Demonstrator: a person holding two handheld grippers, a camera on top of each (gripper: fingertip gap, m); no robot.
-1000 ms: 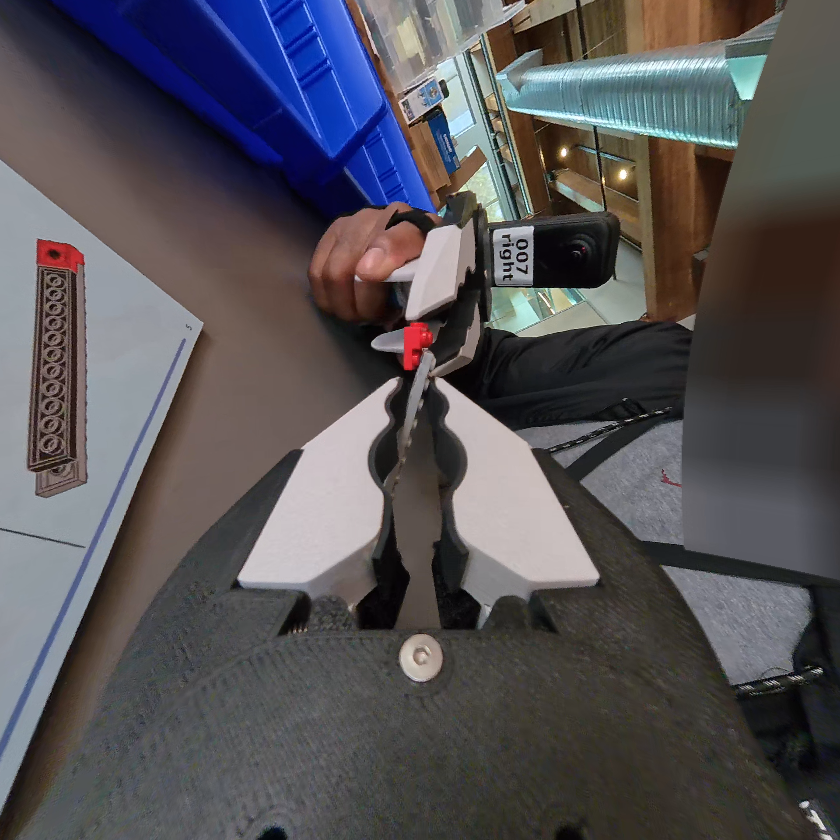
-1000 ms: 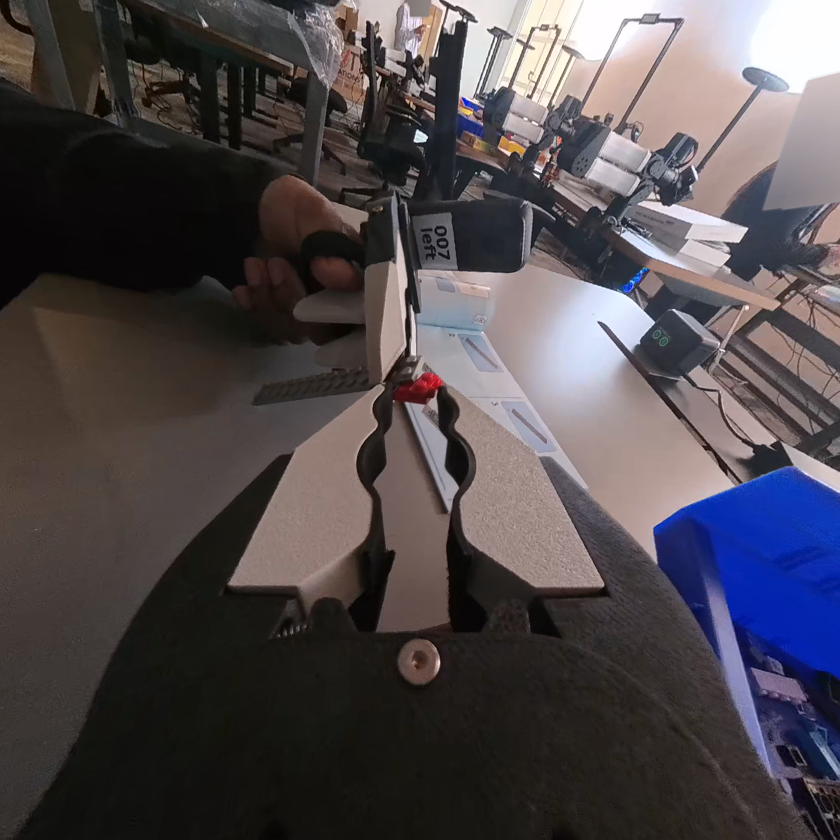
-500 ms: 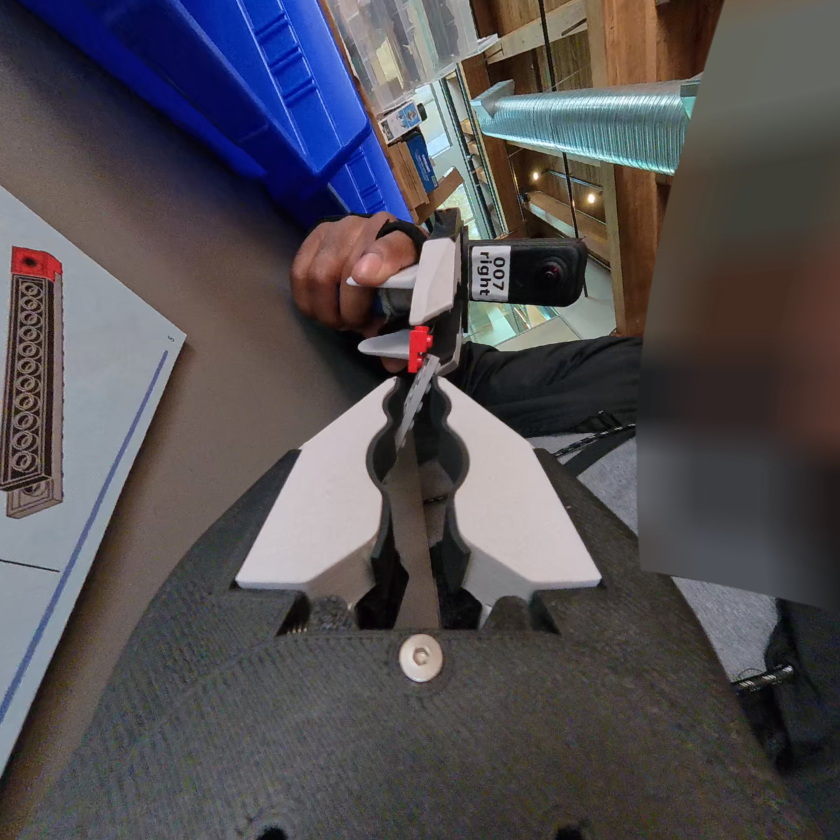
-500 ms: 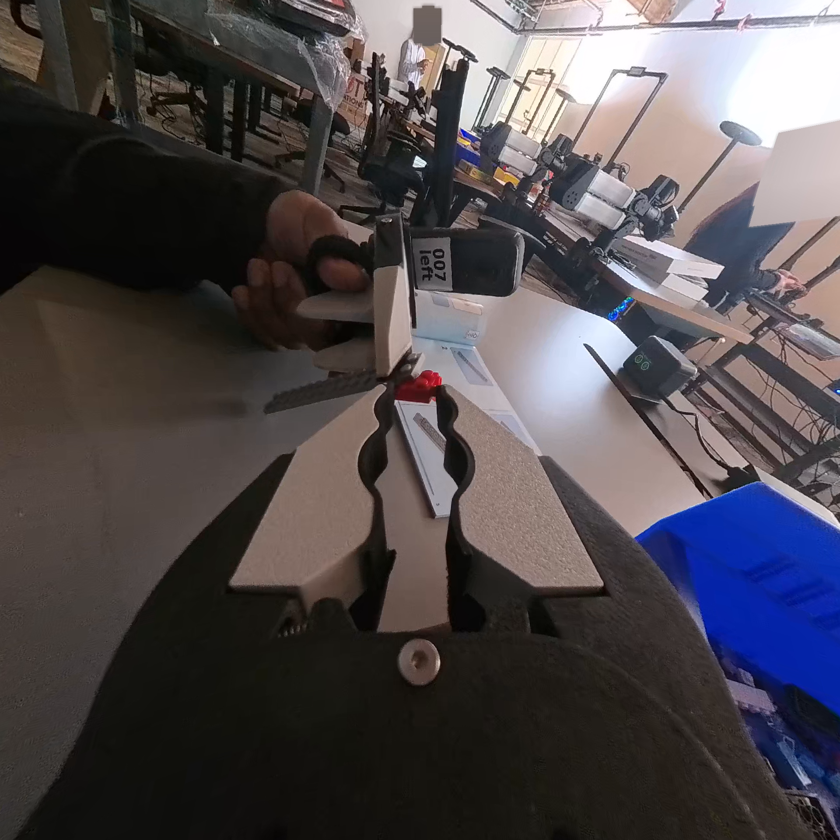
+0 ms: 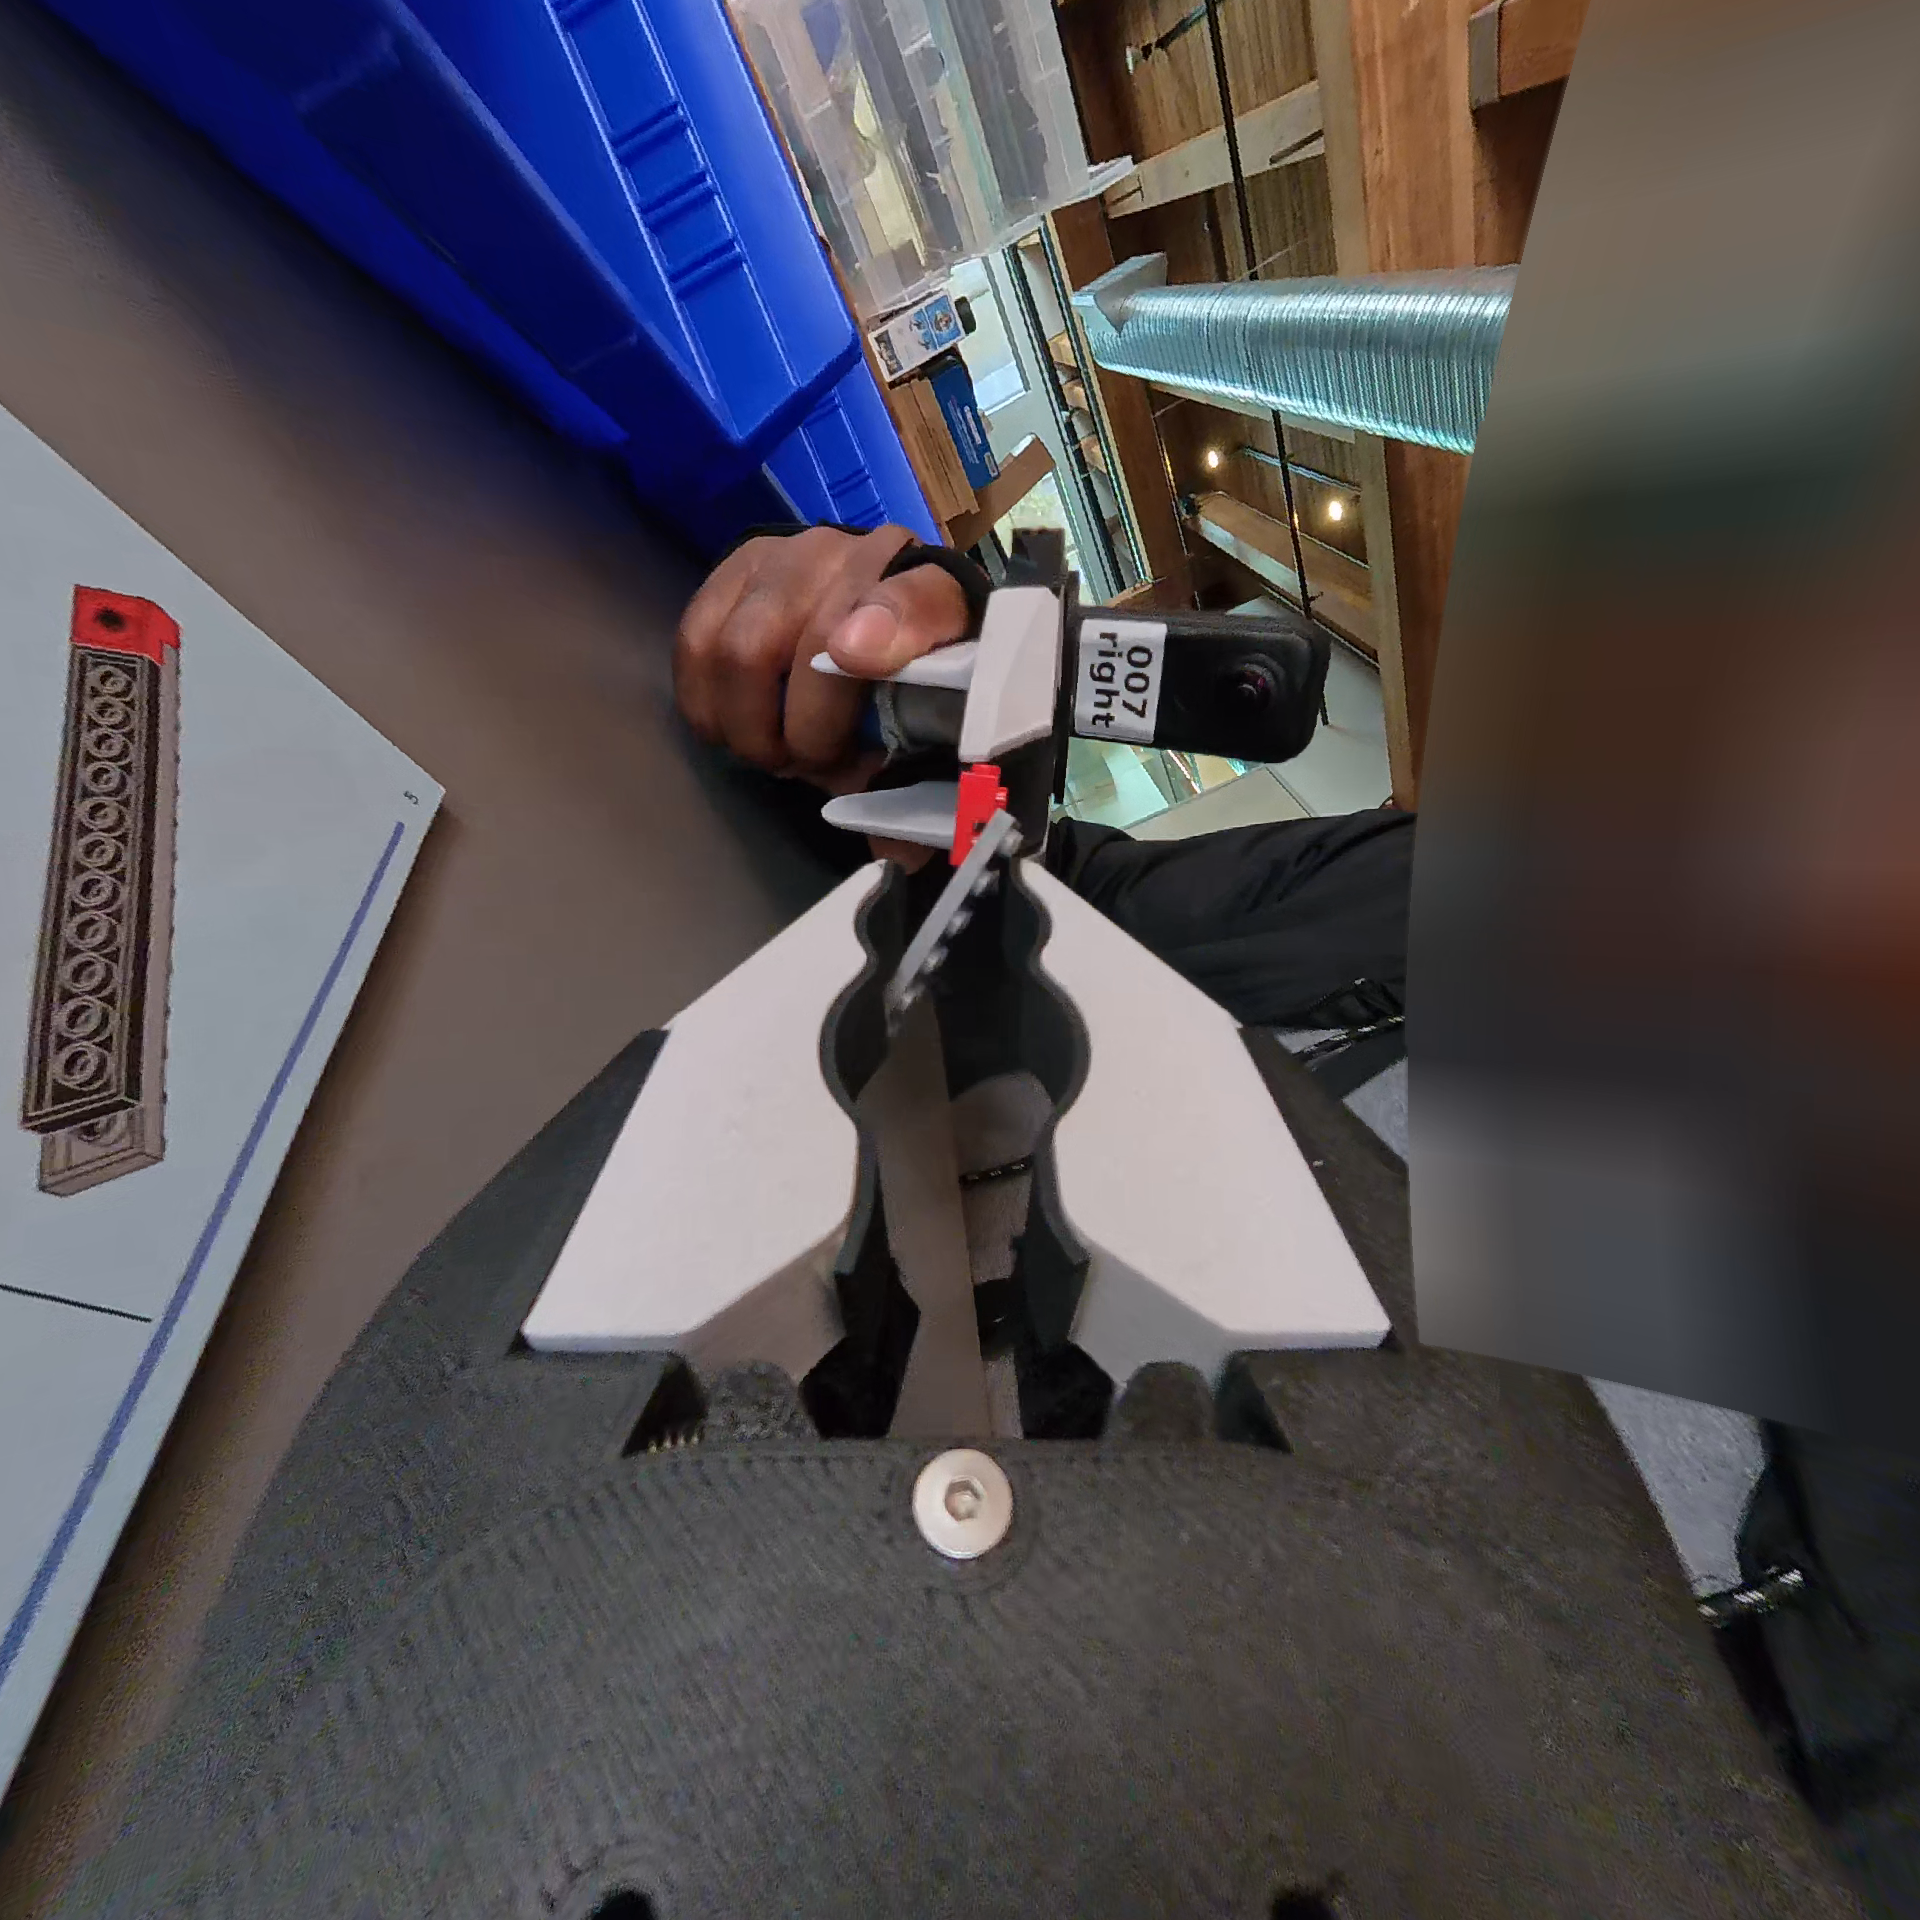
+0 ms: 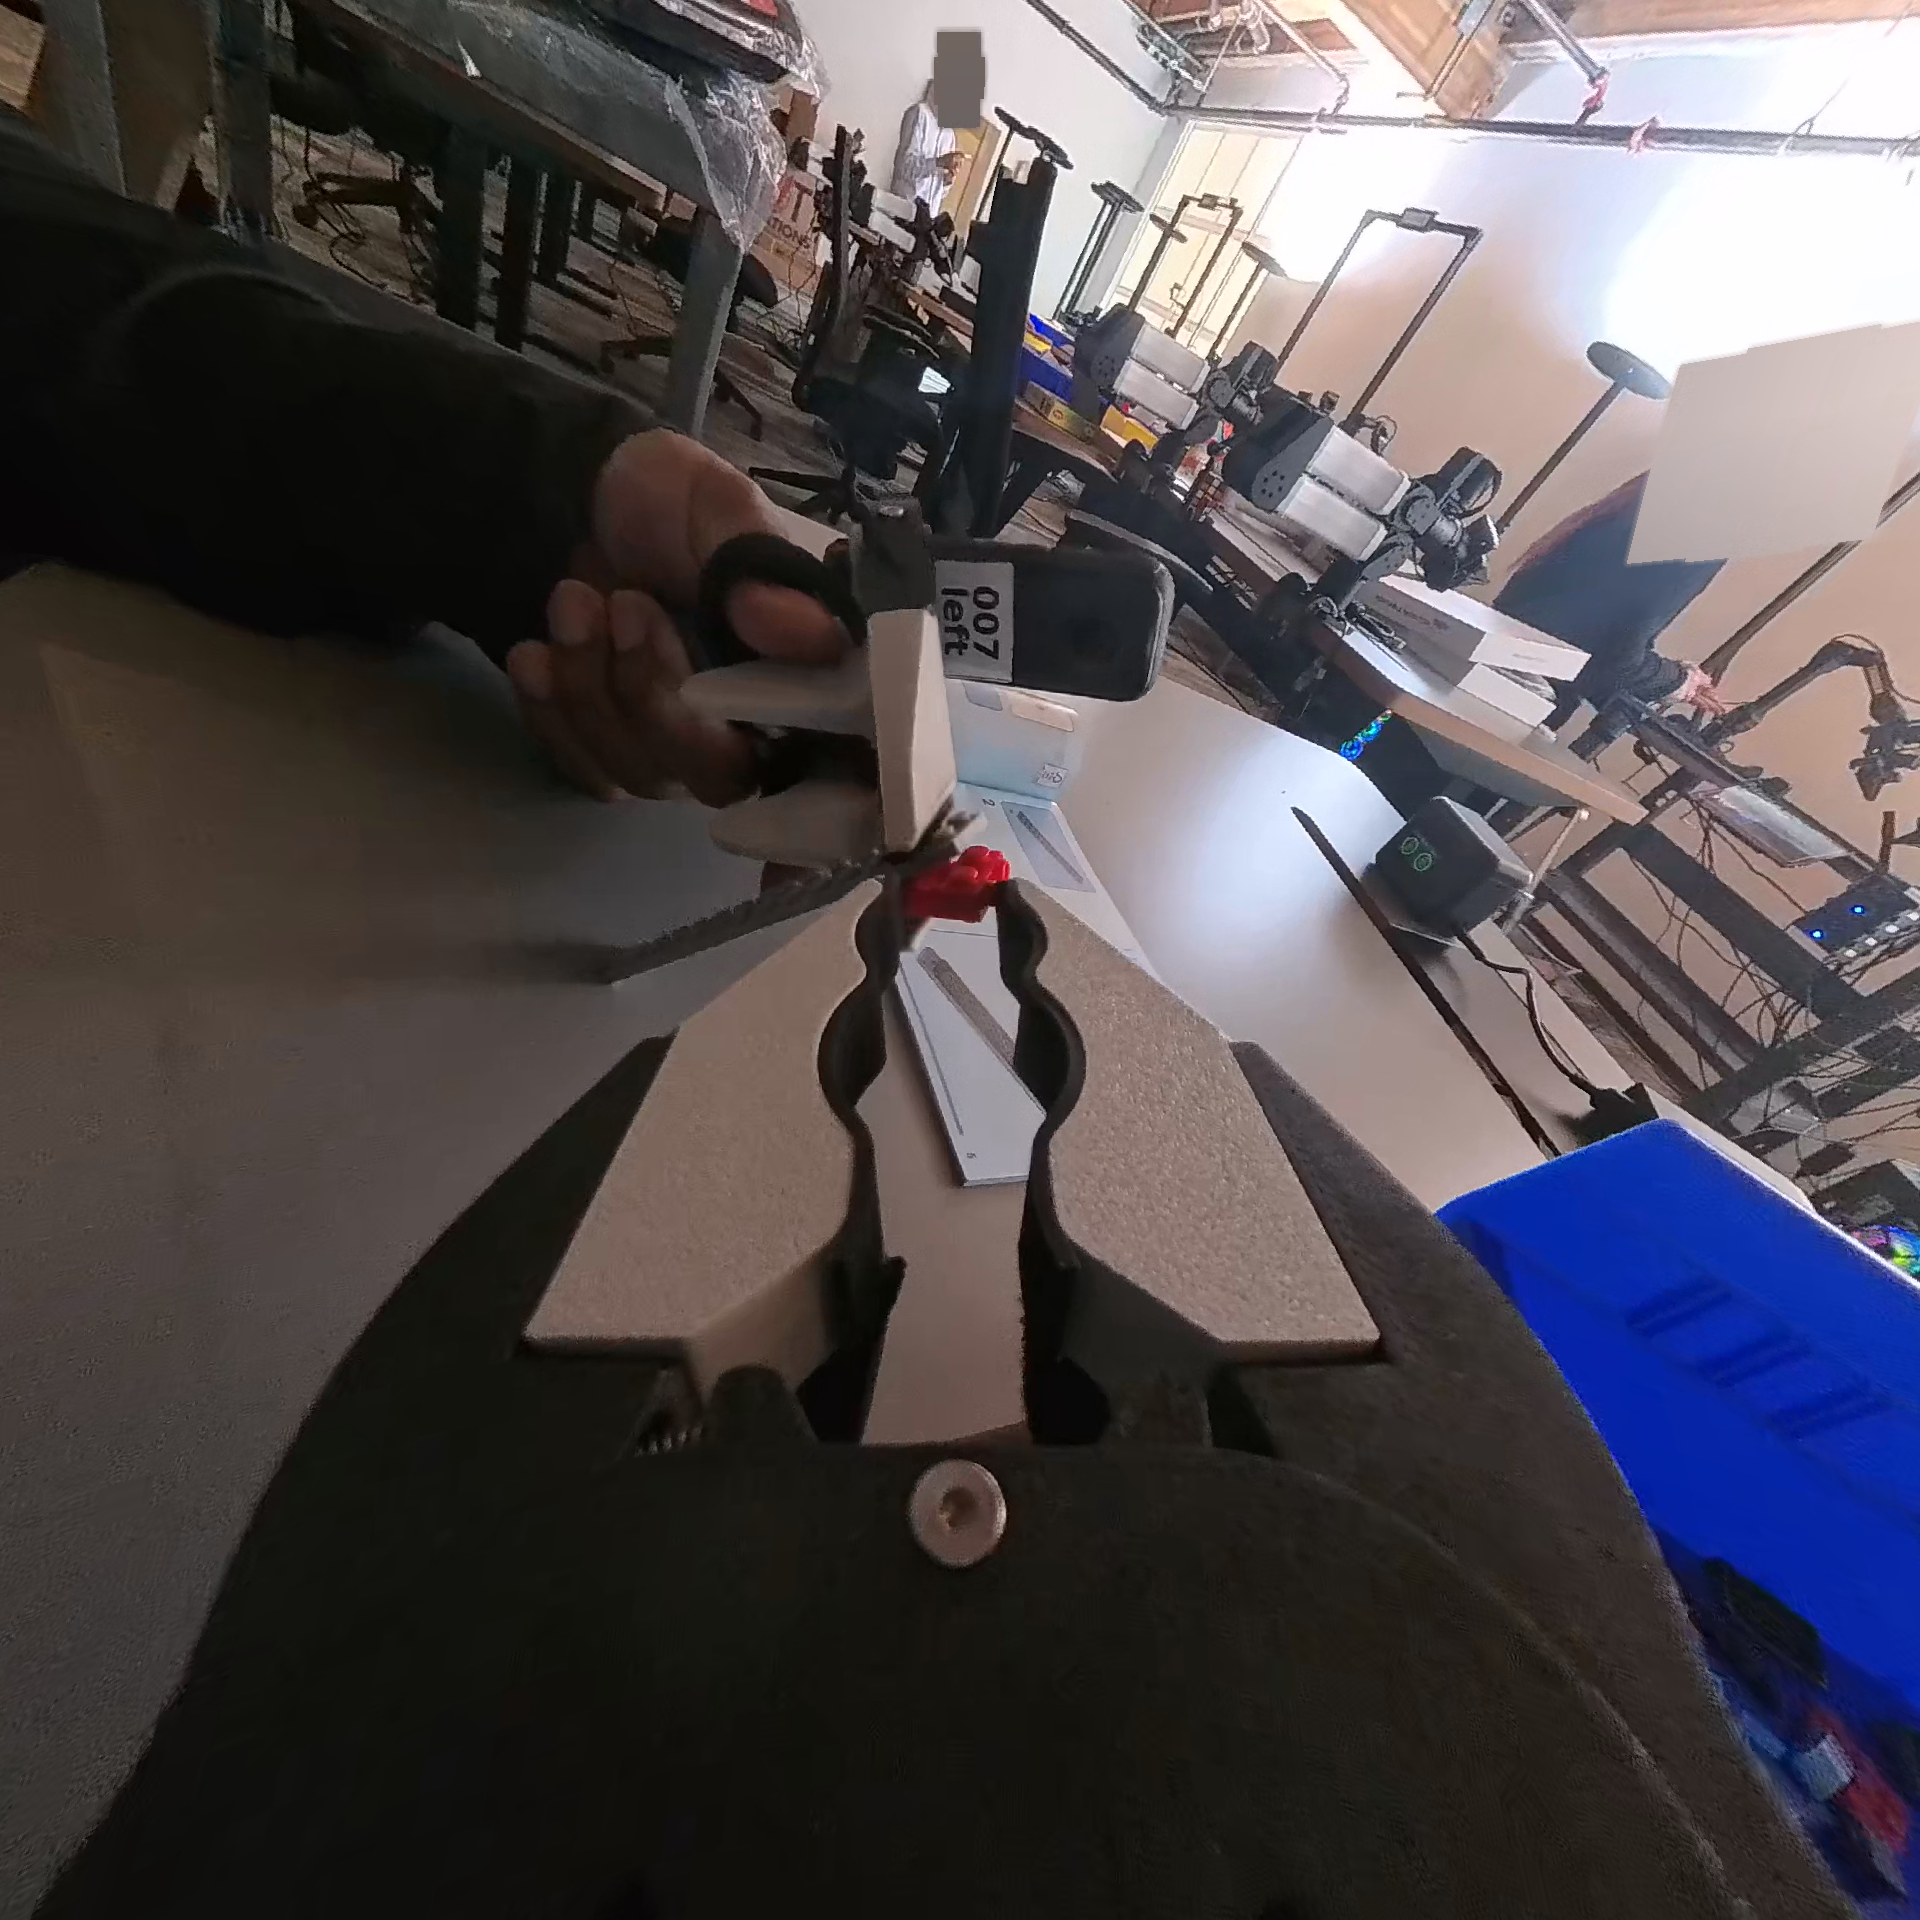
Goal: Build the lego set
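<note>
Midair, left tool pinches grey plate; right tool pinches red brick.

Each gripper's camera bears a white label; the instruction sheet beside it carries a corner number.

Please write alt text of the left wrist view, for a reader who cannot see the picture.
The left gripper holds a long grey Lego plate by one end, against a small red brick held in the right gripper. An instruction sheet lies on the dark table, with blue bins behind.
</note>
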